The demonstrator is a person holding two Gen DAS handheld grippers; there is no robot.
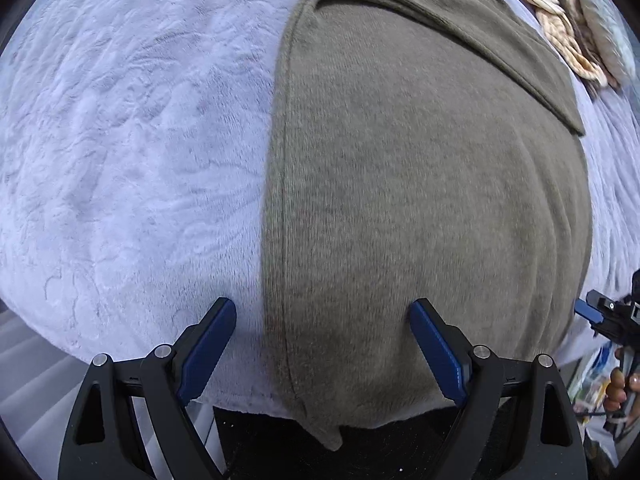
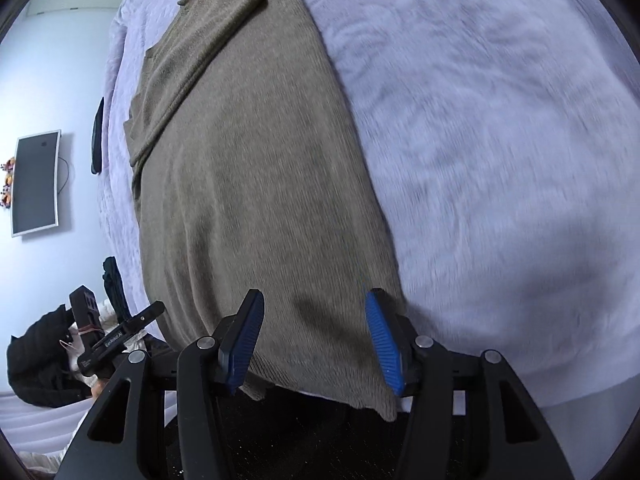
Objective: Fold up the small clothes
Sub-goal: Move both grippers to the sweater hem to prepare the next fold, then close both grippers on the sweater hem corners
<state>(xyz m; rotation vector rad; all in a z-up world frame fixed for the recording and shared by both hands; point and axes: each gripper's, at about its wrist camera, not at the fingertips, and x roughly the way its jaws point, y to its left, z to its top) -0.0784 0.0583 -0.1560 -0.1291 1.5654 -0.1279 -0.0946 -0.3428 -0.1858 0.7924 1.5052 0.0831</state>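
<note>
- We see the brown sweater [image 1: 420, 200] lying flat on the lilac blanket [image 1: 120, 140], its hem at the blanket's near edge
- Our left gripper [image 1: 322, 350] gapes wide and our right gripper [image 2: 314, 344] half-wide over that hem, both empty
- We risk pinching blanket along with the hem, dragging it

Bare blanket [image 1: 120, 140] lay open left of the olive garment [image 1: 420, 200]; a braided heap [image 1: 560, 28] crowded its far right corner.
</note>
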